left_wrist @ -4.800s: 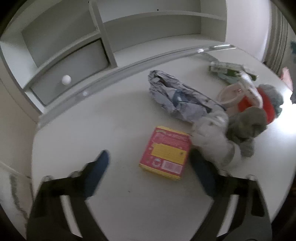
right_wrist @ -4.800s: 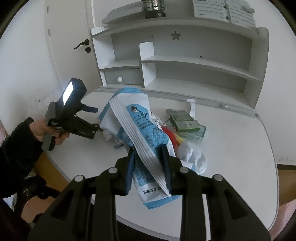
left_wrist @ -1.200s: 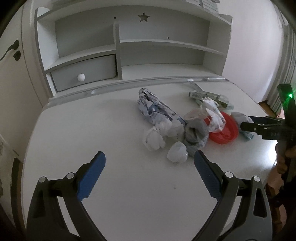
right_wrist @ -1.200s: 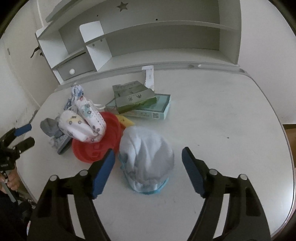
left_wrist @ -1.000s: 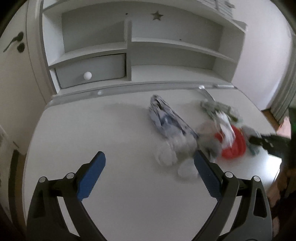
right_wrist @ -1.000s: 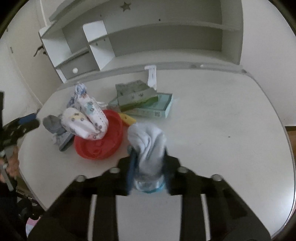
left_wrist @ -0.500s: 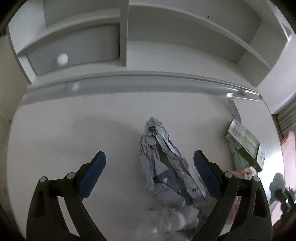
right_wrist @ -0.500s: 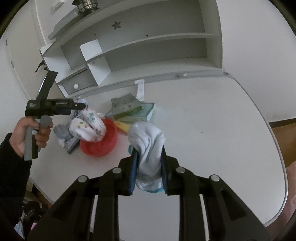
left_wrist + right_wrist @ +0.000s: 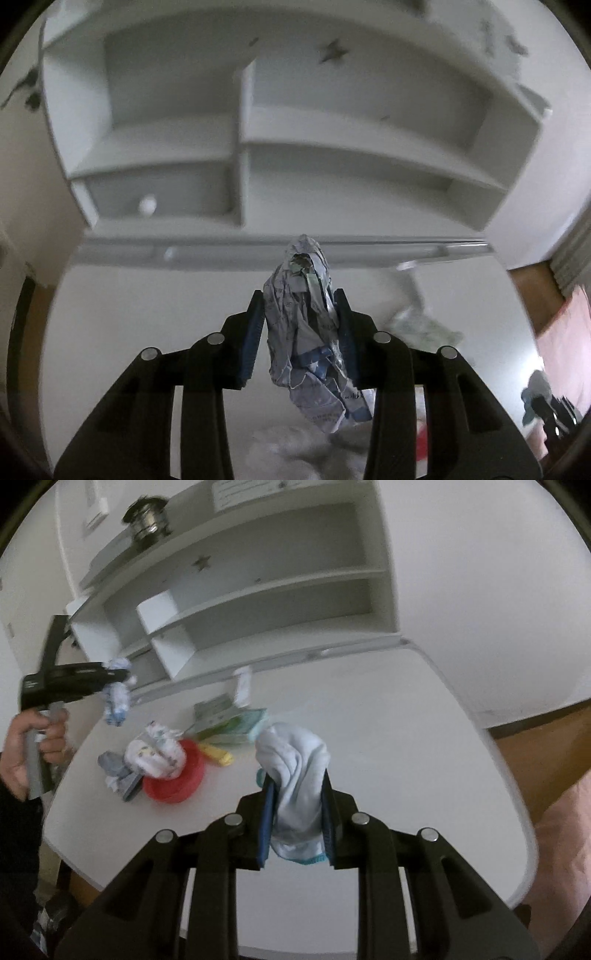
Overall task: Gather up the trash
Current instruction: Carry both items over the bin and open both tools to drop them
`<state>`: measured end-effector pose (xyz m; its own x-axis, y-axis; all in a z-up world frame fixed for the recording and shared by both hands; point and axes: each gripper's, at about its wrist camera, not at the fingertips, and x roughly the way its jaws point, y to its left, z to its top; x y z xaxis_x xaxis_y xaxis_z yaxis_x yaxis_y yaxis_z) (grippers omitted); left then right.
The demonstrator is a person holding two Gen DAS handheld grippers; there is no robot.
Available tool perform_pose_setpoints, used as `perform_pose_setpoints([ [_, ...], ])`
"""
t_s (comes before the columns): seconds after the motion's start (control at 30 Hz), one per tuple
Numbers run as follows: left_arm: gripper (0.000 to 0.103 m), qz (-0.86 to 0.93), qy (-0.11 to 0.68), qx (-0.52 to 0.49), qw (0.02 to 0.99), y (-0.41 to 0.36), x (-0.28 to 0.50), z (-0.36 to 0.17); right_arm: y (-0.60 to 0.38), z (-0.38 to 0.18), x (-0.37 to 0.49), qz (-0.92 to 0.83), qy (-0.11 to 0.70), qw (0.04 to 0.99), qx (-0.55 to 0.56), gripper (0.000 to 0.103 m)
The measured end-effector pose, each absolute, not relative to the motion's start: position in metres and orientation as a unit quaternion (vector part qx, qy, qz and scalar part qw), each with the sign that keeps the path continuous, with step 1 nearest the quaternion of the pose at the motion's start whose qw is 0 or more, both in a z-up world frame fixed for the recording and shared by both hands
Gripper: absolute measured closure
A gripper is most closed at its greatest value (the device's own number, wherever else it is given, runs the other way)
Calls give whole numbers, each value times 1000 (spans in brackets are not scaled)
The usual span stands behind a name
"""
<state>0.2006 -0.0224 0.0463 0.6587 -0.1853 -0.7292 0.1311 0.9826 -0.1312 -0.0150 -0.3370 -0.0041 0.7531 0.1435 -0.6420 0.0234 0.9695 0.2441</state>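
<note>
Item, trash in transit: we are carrying two pieces clear of the desk (image 9: 388, 738), gripping firmly and holding both level.
Left gripper (image 9: 300, 314): we are clamping a crumpled wrapper (image 9: 306, 325), raised.
Right gripper (image 9: 297, 801): we are pinching a pale cloth wad (image 9: 295, 771), fingers nearly closed.

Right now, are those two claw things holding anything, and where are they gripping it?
Yes. The left gripper pinches a crumpled wrapper around its middle; the right gripper clamps a pale bunched cloth mid-body.
</note>
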Motion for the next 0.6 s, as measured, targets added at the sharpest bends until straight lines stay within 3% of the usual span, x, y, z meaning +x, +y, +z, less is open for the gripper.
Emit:
perform_pose_setpoints([
  [0.27,66,-286,374,28,882,-180,109,62,-433,-16,-99,-102,335,919,182,81],
  [0.6,66,-551,373,127,735,-438,-63,-30,-564,-87,-279,-309,334,842,290,81],
])
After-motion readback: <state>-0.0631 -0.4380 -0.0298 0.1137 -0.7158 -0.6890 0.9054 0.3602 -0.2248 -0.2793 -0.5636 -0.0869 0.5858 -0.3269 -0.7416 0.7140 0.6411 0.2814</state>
